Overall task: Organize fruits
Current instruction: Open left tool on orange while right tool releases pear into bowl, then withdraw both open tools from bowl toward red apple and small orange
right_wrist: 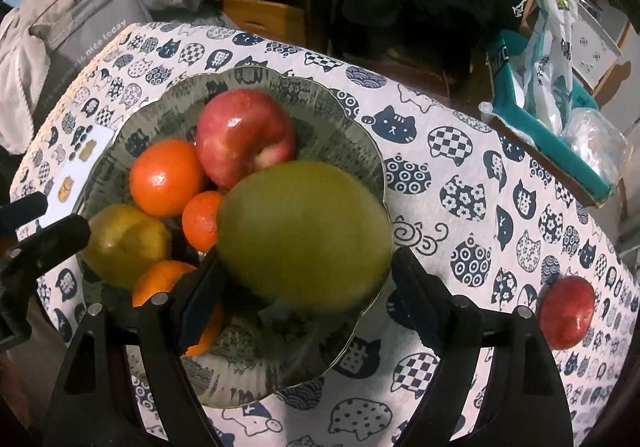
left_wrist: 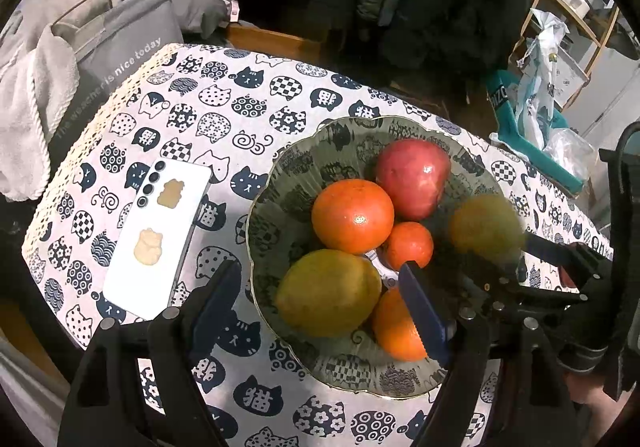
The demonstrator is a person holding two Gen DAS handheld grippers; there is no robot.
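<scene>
Glassy scalloped bowl; smooth green-yellow fruit, blurred, between right gripper jaws.

Bare cat-print tablecloth lies open beyond the right gripper, while the fruit-crowded scalloped green glass bowl (nearly full) blocks its left.

From my right wrist view, the green fruit over the glass bowl is smeared with motion blur, and I can't tell whether either pad touches it. It hides part of the bowl's floor and much of the small orange beside it. A second orange at the bowl's near side is half covered by my gripper finger. From my left wrist view, that green fruit at the bowl's right rim is equally blurred. The grey bag's lettering beyond the bowl is only partly readable.
</scene>
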